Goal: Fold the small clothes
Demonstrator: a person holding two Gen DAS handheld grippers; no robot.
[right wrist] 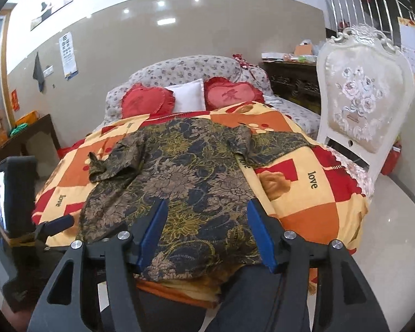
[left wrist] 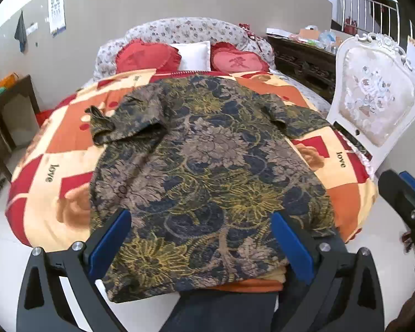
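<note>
A dark floral short-sleeved shirt (left wrist: 207, 166) lies spread flat on the orange, red and cream quilt (left wrist: 55, 144), hem toward me, and shows in the right wrist view too (right wrist: 185, 179). Its left sleeve (left wrist: 108, 124) is crumpled, its right sleeve (left wrist: 298, 116) lies flat. My left gripper (left wrist: 202, 221) is open and empty above the hem. My right gripper (right wrist: 207, 210) is open and empty above the hem's right half. The right gripper's body shows at the left view's right edge (left wrist: 404, 193). The left gripper's finger shows at the right view's left (right wrist: 58, 222).
The bed has two red heart cushions (left wrist: 146, 56) and a white pillow (left wrist: 193, 55) at its head. A white ornate chair (left wrist: 373, 105) stands by the bed's right side. A dark wooden table (left wrist: 8, 105) stands left, a carved cabinet (left wrist: 304, 58) far right.
</note>
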